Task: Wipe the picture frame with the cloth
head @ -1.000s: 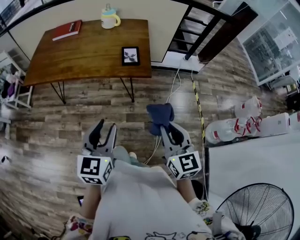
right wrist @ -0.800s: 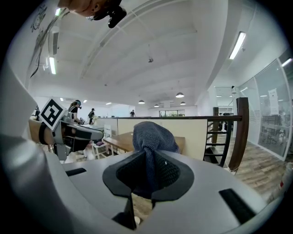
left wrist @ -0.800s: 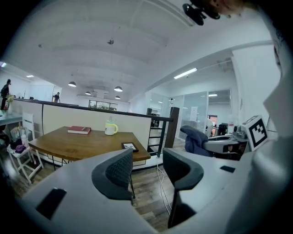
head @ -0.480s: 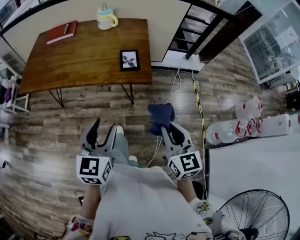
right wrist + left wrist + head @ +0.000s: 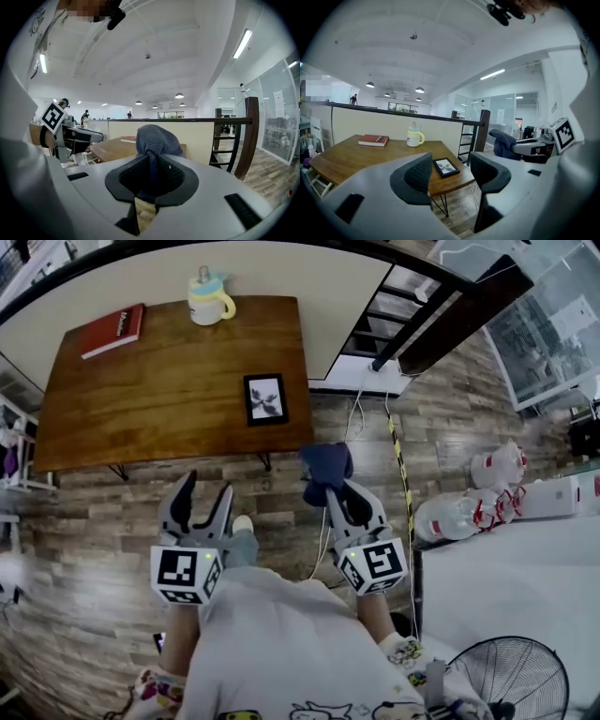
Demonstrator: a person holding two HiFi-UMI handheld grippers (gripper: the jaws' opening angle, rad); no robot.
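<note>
- Since a second ago the wooden table (image 5: 159, 381) has drawn nearer in the head view. Both grippers now reach towards its near edge but are still short of it.
- The left gripper (image 5: 206, 491) has just been opening its jaws. They now stand wide apart with nothing between them, and its own view shows the frame through the gap.
- The right gripper (image 5: 339, 495) is clamped on the dark blue cloth (image 5: 325, 465), which bunches up out of the jaws.
- The picture frame (image 5: 265, 398) lies flat near the table's 4 o'clock corner. It is at 1 o'clock from the left gripper and 11 o'clock from the right, and neither touches it.
- We judge this to be the approach. Wiping has not begun, and the opened left jaws look ready to steady or lift the frame while the cloth comes in.
- Our count is one picture frame, one cloth, two grippers and one table.
- We also count one red book (image 5: 112, 330) at the table's 10 o'clock and one lidded mug (image 5: 208, 301) at its 12 o'clock.
- One floor fan (image 5: 511, 676) stands at 5 o'clock in the head view.
</note>
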